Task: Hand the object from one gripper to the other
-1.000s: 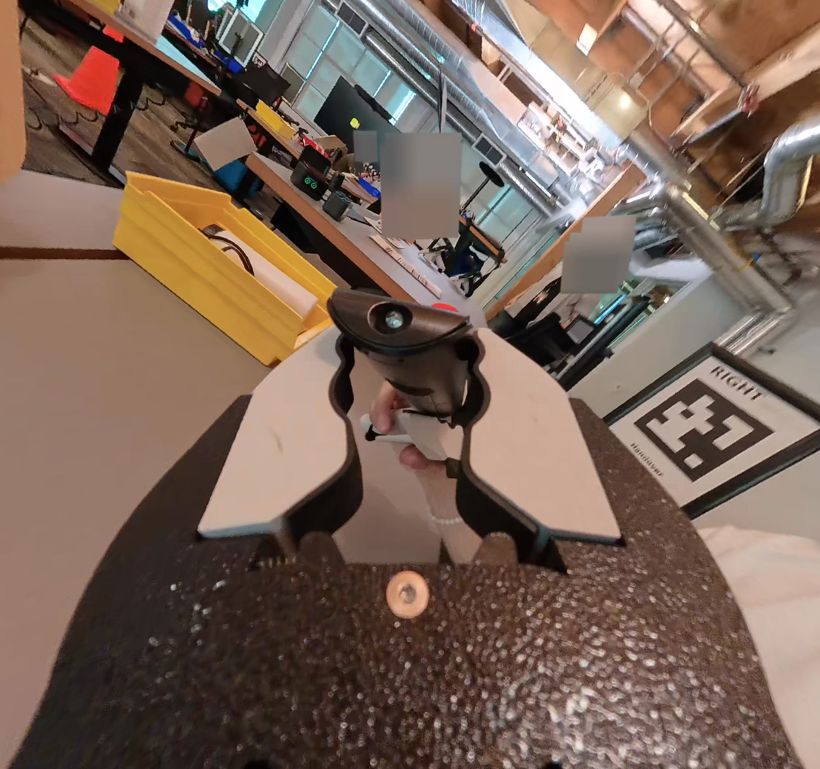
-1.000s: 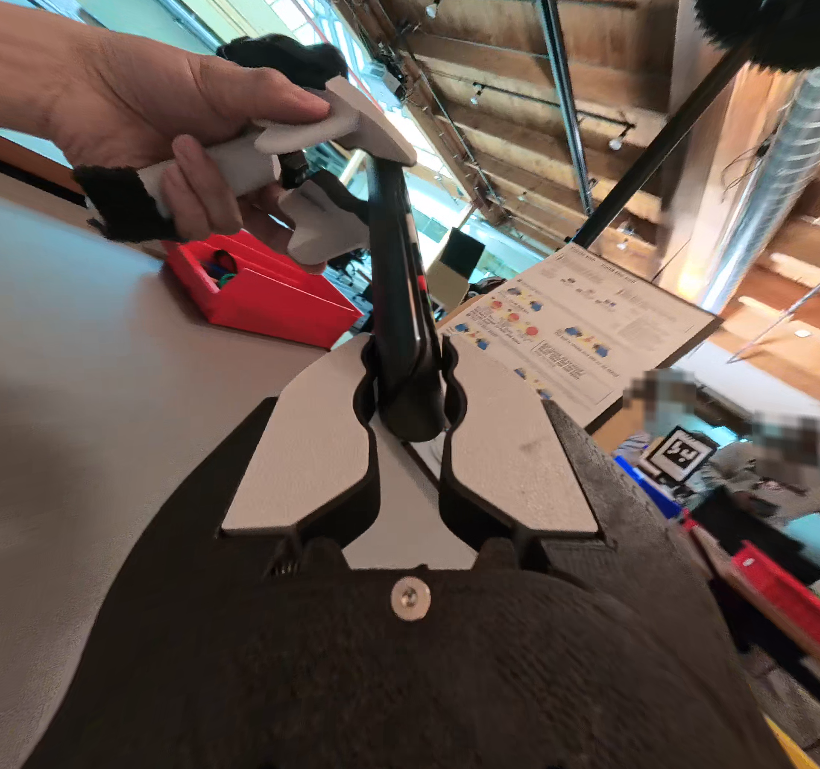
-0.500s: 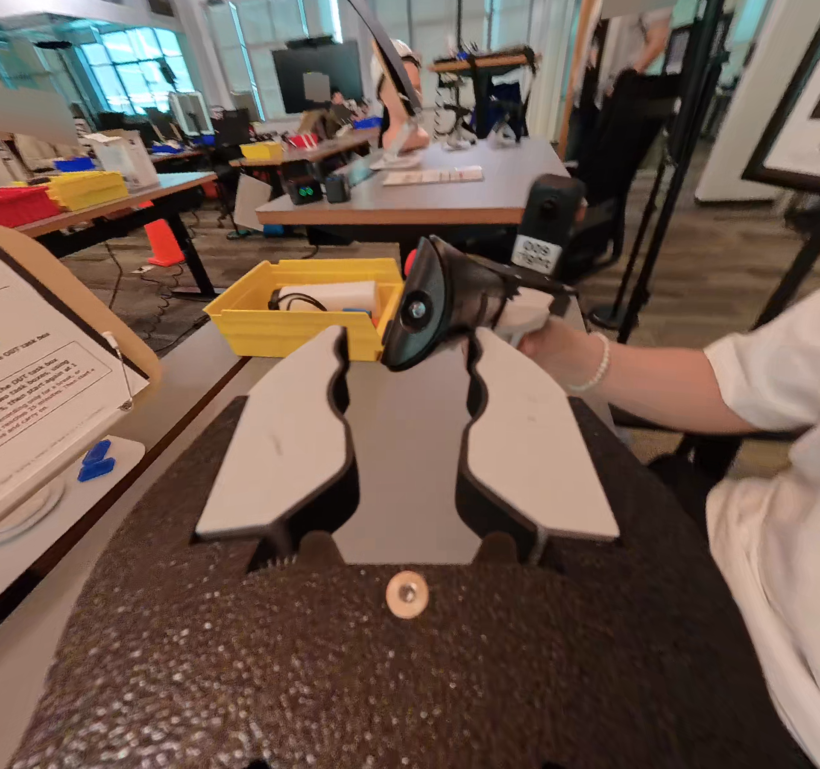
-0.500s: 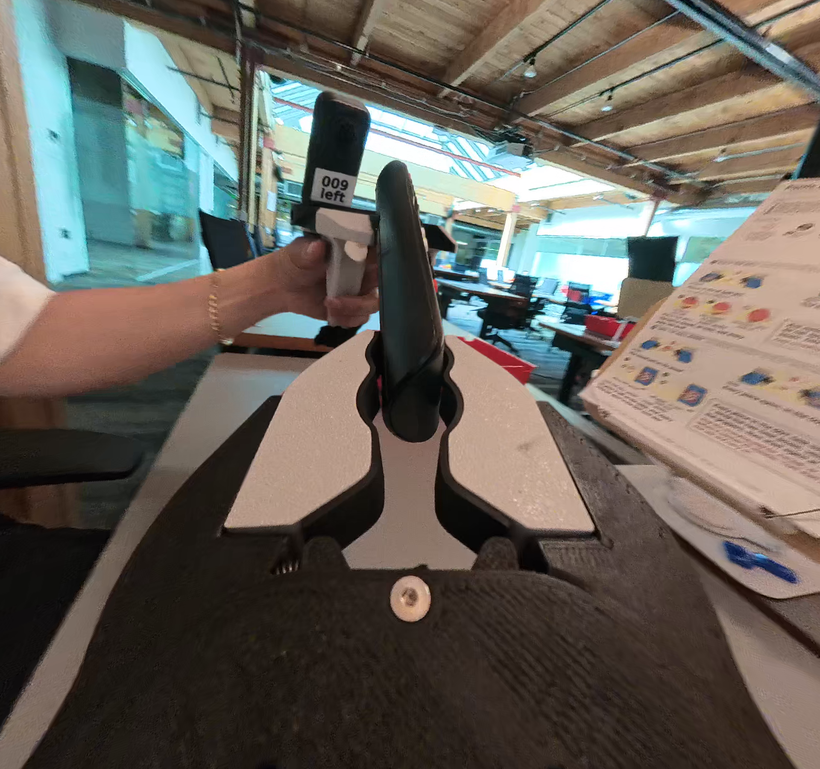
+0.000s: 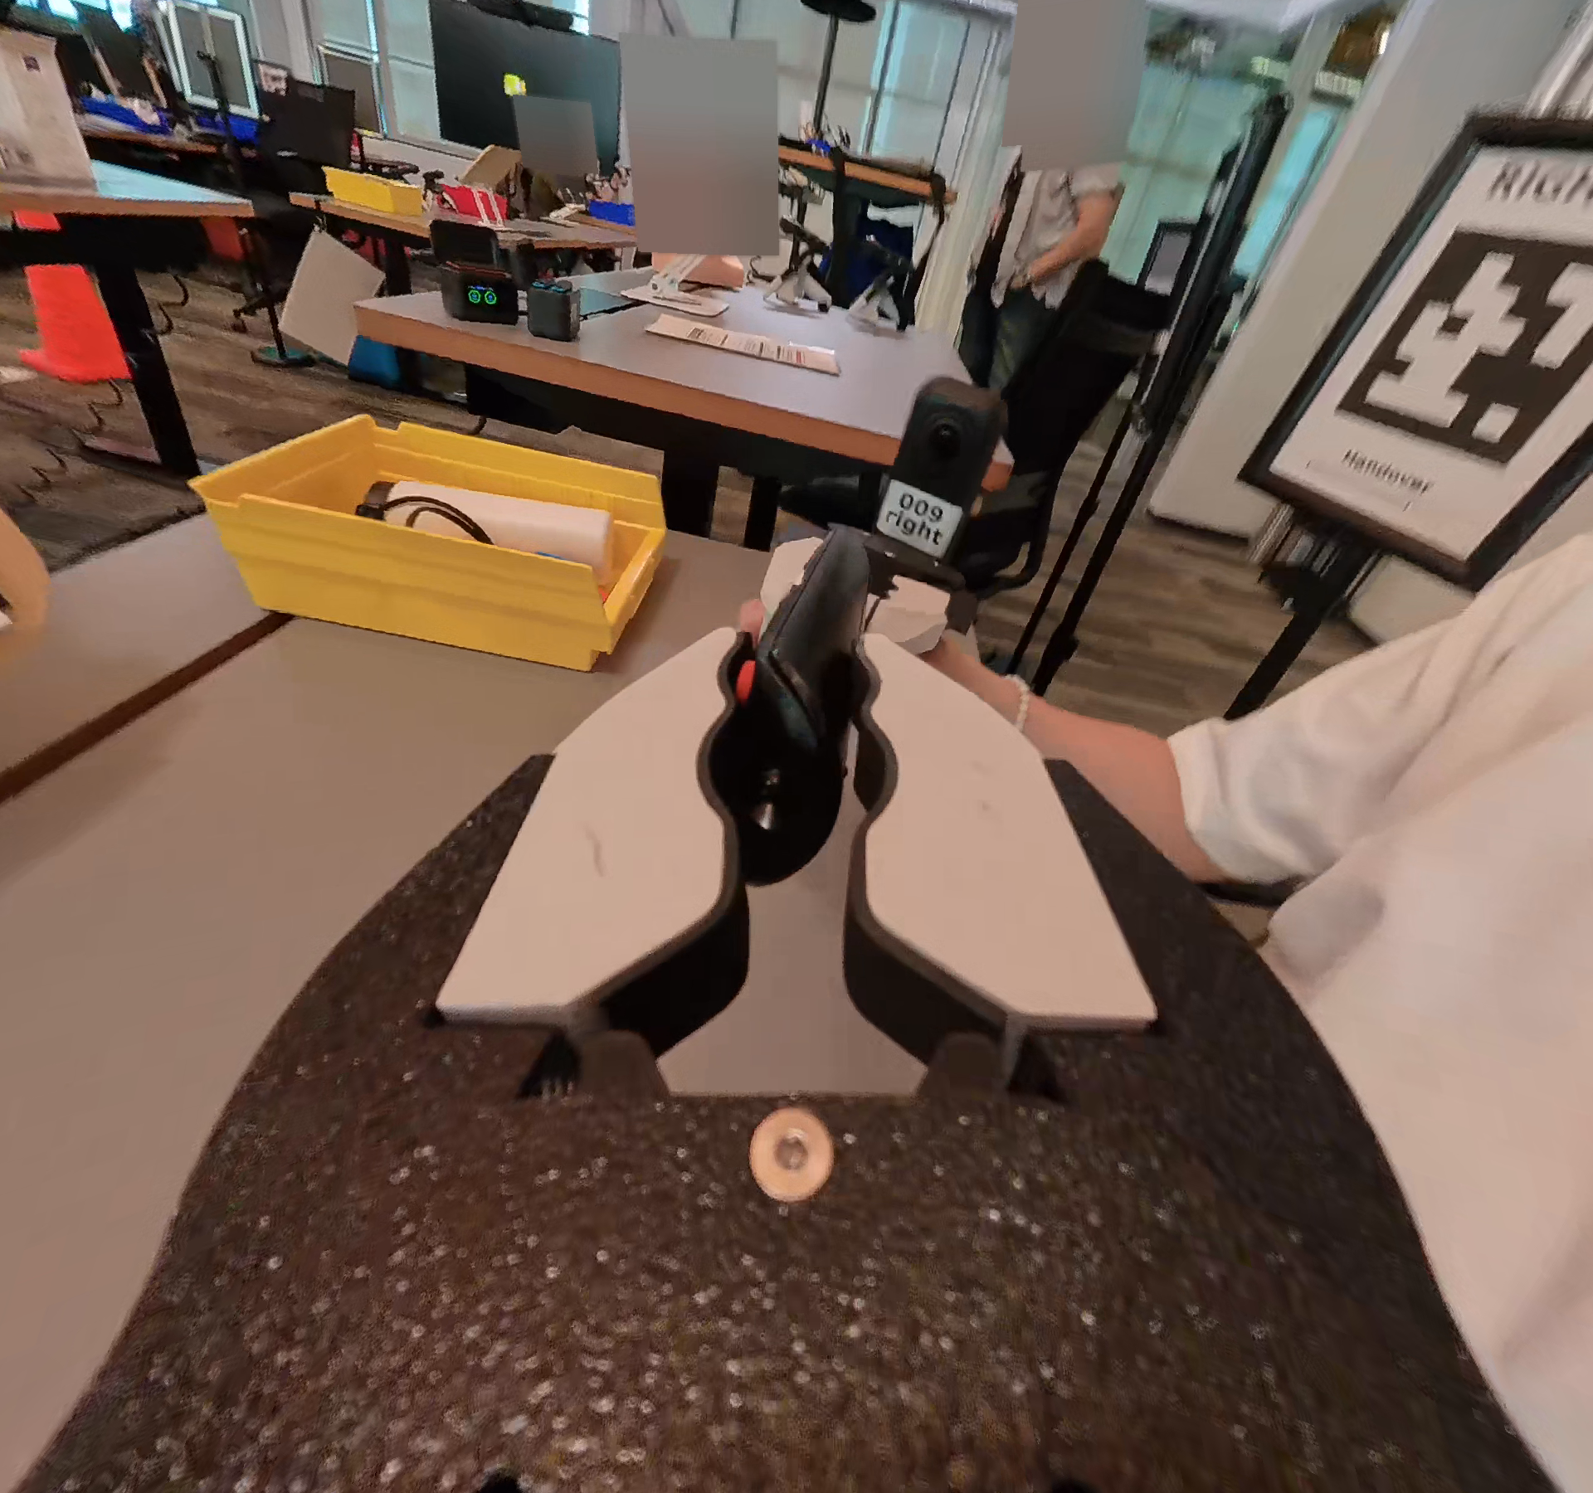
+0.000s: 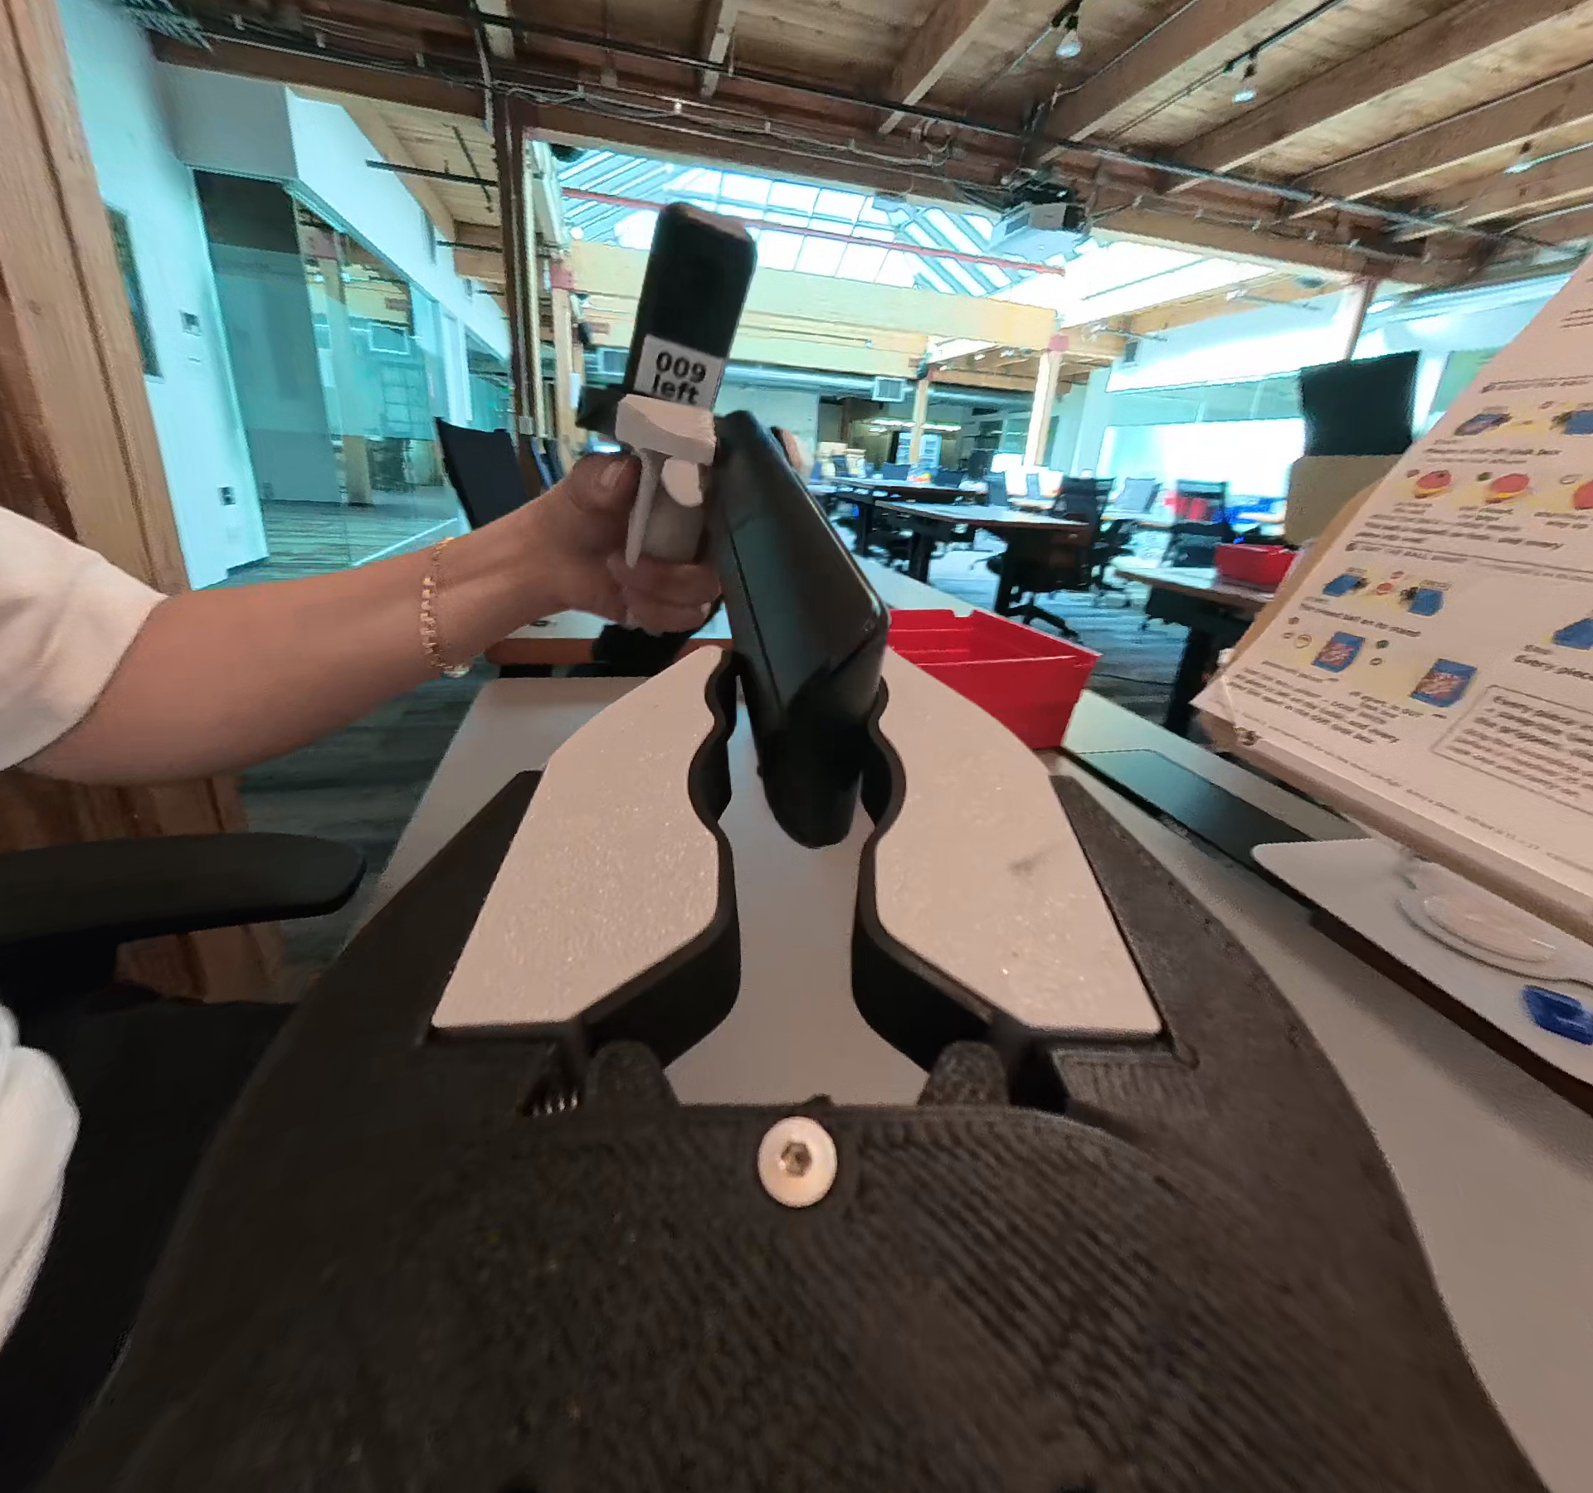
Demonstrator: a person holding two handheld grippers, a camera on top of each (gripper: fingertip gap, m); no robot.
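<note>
The object is a long black handheld device [image 5: 789,762] with a red button on its side. My left gripper [image 5: 797,659] is shut on one end of it. The other end [image 6: 793,616] leans tilted between the fingers of my right gripper [image 6: 802,667]. Those jaws stand apart, with a gap on the left side of the device, which rests against the right finger [image 6: 974,848]. The two grippers face each other above the grey table [image 5: 259,805]. A hand holds each one: the right gripper's handle and camera [image 5: 940,461] and the left gripper's [image 6: 690,349].
A yellow bin [image 5: 414,581] with a white item and a cable sits at the table's far edge. A red bin [image 6: 1000,667] and a tilted instruction board [image 6: 1422,590] stand on the other side. A framed marker sign [image 5: 1465,349] and a chair armrest [image 6: 172,883] are nearby. The gap from one gripper's tips to the other's is roughly 9 centimeters.
My left gripper, open half a second ago, has closed on the black device. My right gripper's fingers have spread and the device now tilts loosely between them.
</note>
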